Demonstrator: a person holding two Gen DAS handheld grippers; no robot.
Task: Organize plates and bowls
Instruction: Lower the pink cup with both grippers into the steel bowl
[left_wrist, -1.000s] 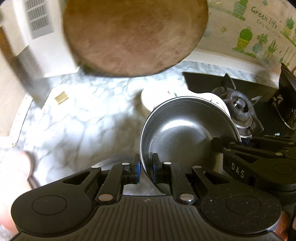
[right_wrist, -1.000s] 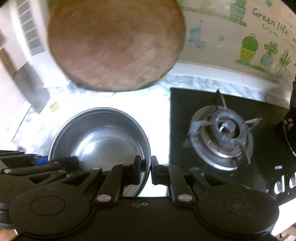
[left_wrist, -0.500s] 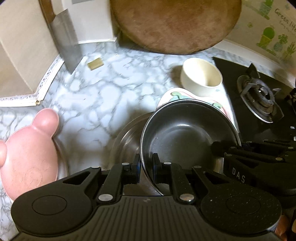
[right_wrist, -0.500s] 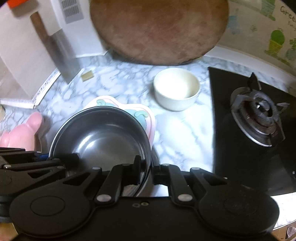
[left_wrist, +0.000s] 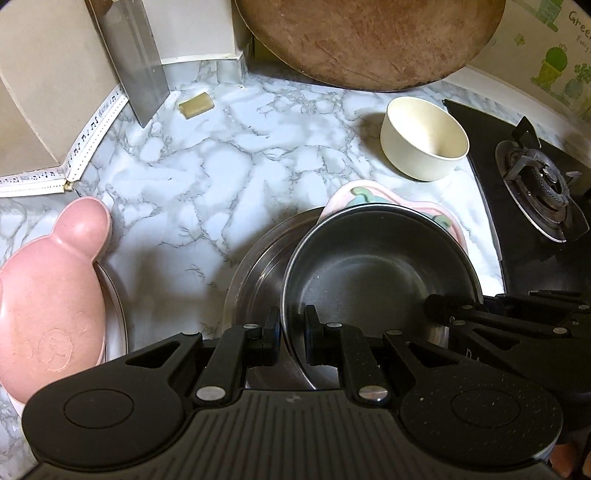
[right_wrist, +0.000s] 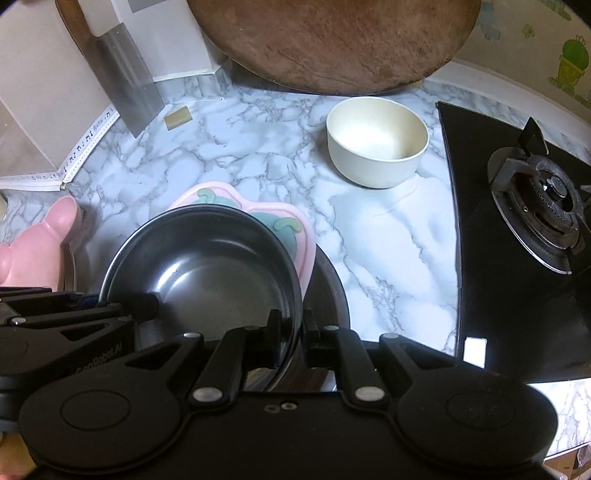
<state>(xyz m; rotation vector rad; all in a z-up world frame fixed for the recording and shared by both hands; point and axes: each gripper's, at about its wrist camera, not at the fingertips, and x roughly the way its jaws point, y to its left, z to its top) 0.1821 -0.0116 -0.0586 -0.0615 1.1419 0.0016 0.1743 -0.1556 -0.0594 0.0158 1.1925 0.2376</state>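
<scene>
Steel bowl (left_wrist: 376, 266) held tilted above pink plate (right_wrist: 255, 210)

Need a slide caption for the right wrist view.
Right hand-held gripper clamps steel bowl rim above pink plate.

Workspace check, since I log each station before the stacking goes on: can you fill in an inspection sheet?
Surface: marble-pattern counter, bare in the middle.
Job's things: steel bowl held above a larger metal dish and a pink plate; cream bowl upright, apart; pink bear-shaped plate at the left.
Clutter: small tan block; cleaver leaning.
Grippers: left claw and right claw both pinch the steel bowl's rim.
Cables: nothing seen.
Surroundings: round wooden board, gas burner.
</scene>
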